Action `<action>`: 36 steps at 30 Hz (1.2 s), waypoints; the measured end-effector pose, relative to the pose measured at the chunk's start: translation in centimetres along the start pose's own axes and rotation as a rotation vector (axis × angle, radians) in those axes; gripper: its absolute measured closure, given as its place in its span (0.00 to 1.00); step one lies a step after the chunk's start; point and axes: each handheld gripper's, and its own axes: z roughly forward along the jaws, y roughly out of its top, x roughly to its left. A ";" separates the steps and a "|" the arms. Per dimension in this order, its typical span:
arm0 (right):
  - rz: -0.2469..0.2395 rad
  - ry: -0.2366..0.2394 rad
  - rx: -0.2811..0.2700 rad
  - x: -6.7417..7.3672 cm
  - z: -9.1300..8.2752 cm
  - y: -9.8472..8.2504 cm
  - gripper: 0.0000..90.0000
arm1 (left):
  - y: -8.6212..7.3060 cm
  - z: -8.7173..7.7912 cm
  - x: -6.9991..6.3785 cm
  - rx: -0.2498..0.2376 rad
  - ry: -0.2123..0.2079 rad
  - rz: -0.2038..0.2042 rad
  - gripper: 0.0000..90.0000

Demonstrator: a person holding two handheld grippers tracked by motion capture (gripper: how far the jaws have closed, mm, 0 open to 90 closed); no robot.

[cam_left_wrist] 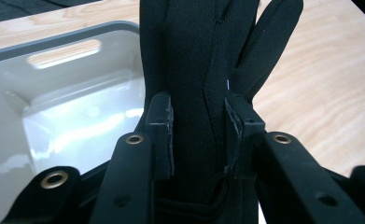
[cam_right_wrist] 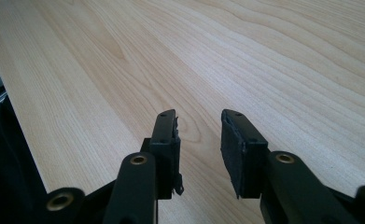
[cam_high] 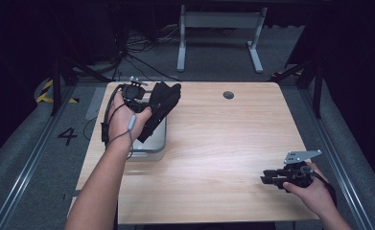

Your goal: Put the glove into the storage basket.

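Black glove [cam_left_wrist: 194,70] clamped upright in left tool [cam_left_wrist: 199,121], just beside grey bin [cam_left_wrist: 45,51]; right tool [cam_right_wrist: 199,135] open, empty, well apart.

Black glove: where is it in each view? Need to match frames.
High view: black glove upper left, held in the left claw above the grey bin.
Left gripper view: centre, clamped between the jaws.
Right gripper view: not in it.
Shared landmark: the wooden table.
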 end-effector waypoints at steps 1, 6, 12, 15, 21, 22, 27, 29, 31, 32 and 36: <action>0.000 0.001 0.000 0.0 0.0 0.0 0.75 | 0.0 0.2 0.3 -0.002 0.016 -0.015 0.75; -0.001 0.002 0.001 0.1 0.0 0.0 0.74 | -0.2 1.2 1.7 -0.002 0.054 -0.079 0.74; 0.001 0.003 -0.001 0.1 -0.1 -0.1 0.74 | -0.6 2.6 2.9 0.023 0.087 -0.113 0.74; -0.001 0.004 -0.002 0.1 0.0 -0.1 0.74 | -1.1 3.2 4.0 0.032 0.093 -0.162 0.74; 0.000 0.005 0.000 0.2 0.1 -0.1 0.73 | -2.1 4.7 5.3 0.041 0.114 -0.224 0.74; 0.000 0.005 0.000 0.2 0.1 -0.1 0.73 | -2.2 5.0 5.3 0.045 0.119 -0.227 0.74; 0.004 0.003 -0.005 0.2 -0.1 -0.3 0.73 | -2.7 6.3 5.6 0.088 0.132 -0.258 0.74; 0.007 0.004 -0.009 0.1 -0.2 -0.3 0.73 | -3.0 6.8 5.5 0.114 0.136 -0.260 0.74; 0.010 0.004 -0.012 0.0 -0.1 -0.3 0.72 | -3.2 7.2 5.4 0.127 0.138 -0.249 0.73; 0.008 0.006 -0.013 0.0 -0.1 -0.2 0.72 | -3.3 7.4 5.4 0.133 0.138 -0.248 0.73; -0.004 0.015 -0.014 0.2 0.1 -0.1 0.72 | -3.6 8.1 5.5 0.158 0.152 -0.260 0.73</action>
